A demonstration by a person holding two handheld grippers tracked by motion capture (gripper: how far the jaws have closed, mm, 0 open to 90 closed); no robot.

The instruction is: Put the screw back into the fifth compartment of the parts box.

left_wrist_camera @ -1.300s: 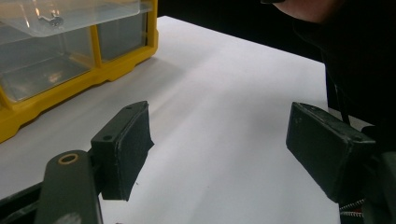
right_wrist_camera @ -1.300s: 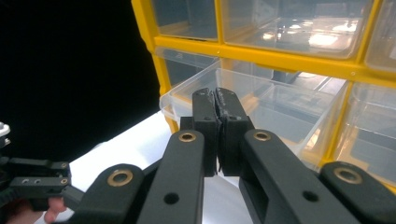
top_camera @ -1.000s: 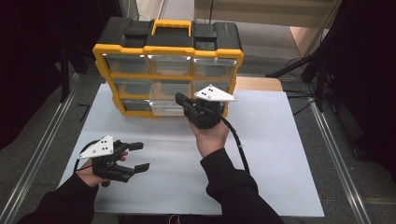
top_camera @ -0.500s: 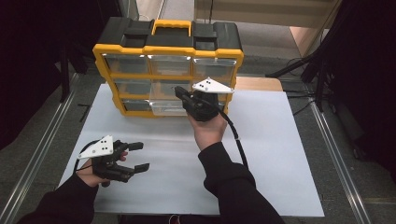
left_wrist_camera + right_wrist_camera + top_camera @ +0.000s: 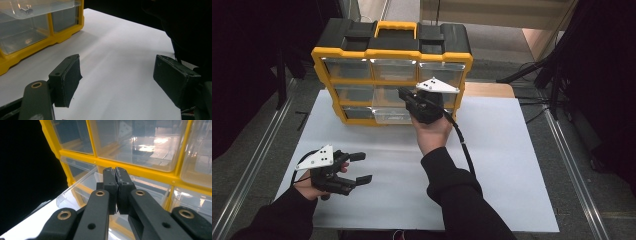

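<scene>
Right tool (image 5: 115,173) pressed together, holding nothing, hovering just before the yellow organizer (image 5: 392,52); its bottom-middle clear drawer (image 5: 393,115) sitting slightly pulled out, directly below the tips. Probably closing that drawer: keeping tips low and centred on its front, pushing straight, level, slowly. Left tool (image 5: 357,167) resting spread on the white counter (image 5: 512,165), well apart.

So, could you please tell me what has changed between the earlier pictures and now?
The right claw, jaws shut with nothing between them, has shifted a little leftward across the front of the yellow drawer organizer, toward the partly pulled-out bottom middle drawer. Nothing was gripped or released. The left claw stayed open above the white table, and the organizer did not move.
</scene>
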